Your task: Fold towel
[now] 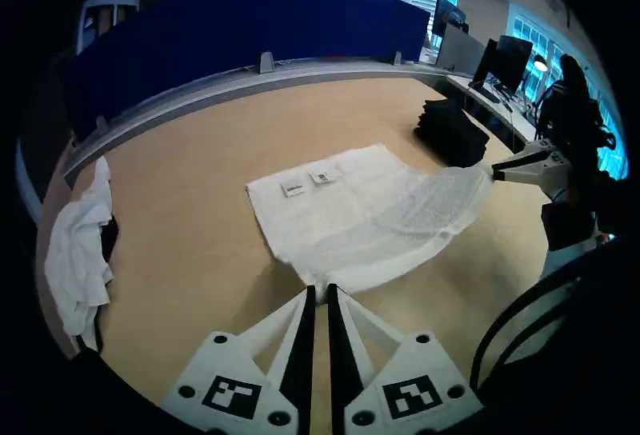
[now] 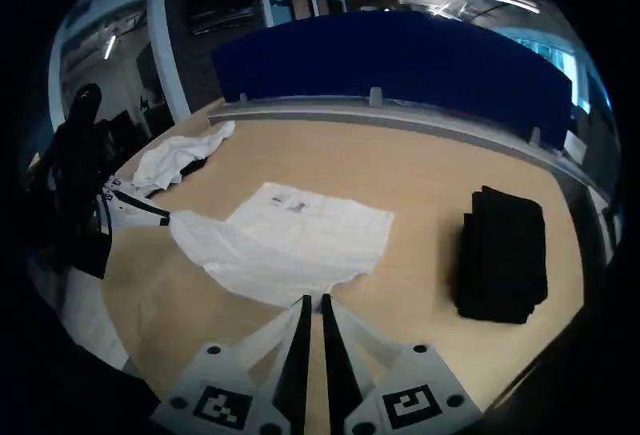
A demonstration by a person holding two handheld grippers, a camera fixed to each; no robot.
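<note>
A white rectangular terry towel (image 1: 352, 211) lies spread on the light wooden desk (image 1: 200, 219), roughly at its middle, with two small tags (image 1: 308, 181) on its far part. Its near edge is lifted off the desk at two corners.

In the left gripper view, the left hand-held gripper (image 1: 320, 291) is clenched on the nearest corner of the towel: its two black fingers (image 1: 302, 339) stand almost together and the cloth runs in between their tips. Farther off to the right in this view, the right hand-held gripper (image 1: 502, 169) pinches the other lifted corner, and the cloth rises from the desk towards it in a shallow fold.

In the right gripper view, the right hand-held gripper has its fingers drawn nearly closed on the towel's edge, which ends right at the tips. At the left of this view, the left hand-held gripper grasps the raised corner.

A stack of folded black cloths (image 2: 504, 255) sits on the desk, near the towel but apart from it. A crumpled white cloth (image 1: 80, 251) lies at the desk's edge, well apart on the other side. A dark blue partition screen (image 1: 240, 27) stands along the far edge of the desk.
</note>
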